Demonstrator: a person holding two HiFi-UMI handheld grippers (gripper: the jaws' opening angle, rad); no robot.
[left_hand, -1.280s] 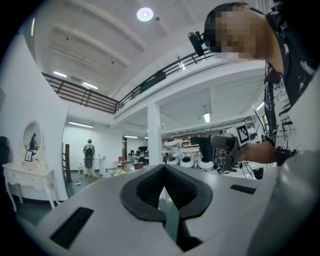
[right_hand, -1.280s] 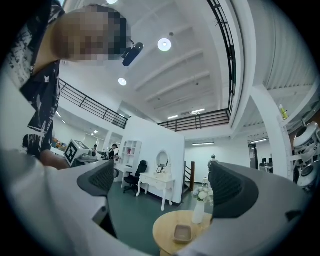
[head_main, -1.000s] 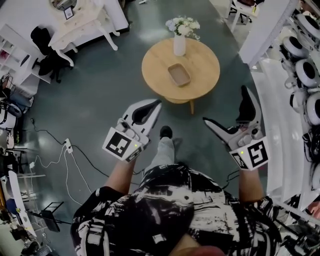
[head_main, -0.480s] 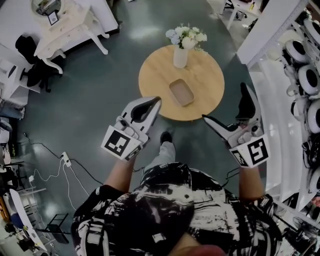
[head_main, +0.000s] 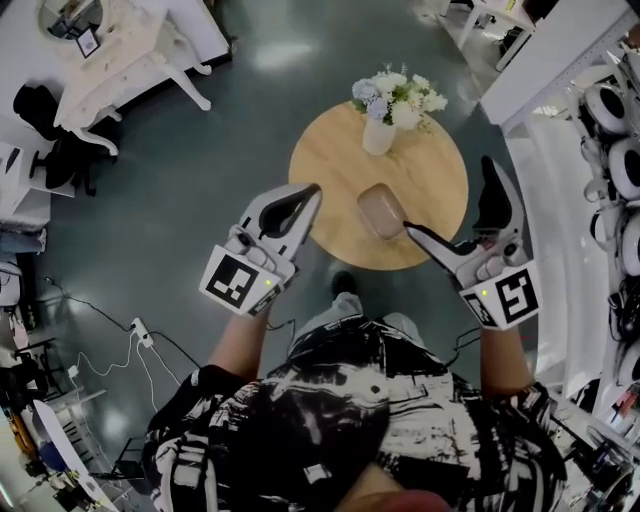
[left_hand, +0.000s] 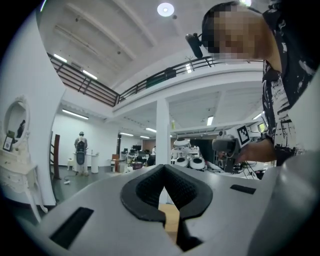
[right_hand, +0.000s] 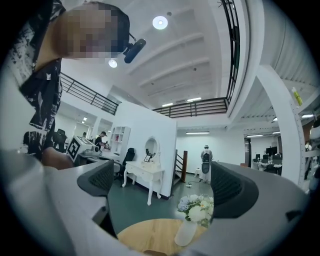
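The grey-green floor (head_main: 210, 170) spreads far under both of my fingers. Far ahead of my left fingers and to their left stands a white dressing table (head_main: 120, 62) with an oval mirror. Ahead of both fingers and below them is the round wooden worktop (head_main: 330, 170).

My left gripper (head_main: 312, 190) is over the near left edge of this worktop. Its fingers (left_hand: 150, 187) are closed, pad against pad, and nothing is between them. Only a small strip of the wooden worktop shows through the slit under the pads.

My right gripper (head_main: 448, 198) is over the near right edge of the worktop. Its fingers (right_hand: 97, 179) stand wide apart and they are empty.

A white vase of pale flowers (head_main: 380, 130) stands upright on the far part of the worktop. In the right gripper view it shows between my open right fingers, closer to the right one, but well ahead of them.

A small brown tray (head_main: 380, 212) lies on the near part of the worktop, between my two grippers. In the head view it shows just beside the tip of the left finger of my right gripper. I cannot tell if they touch.
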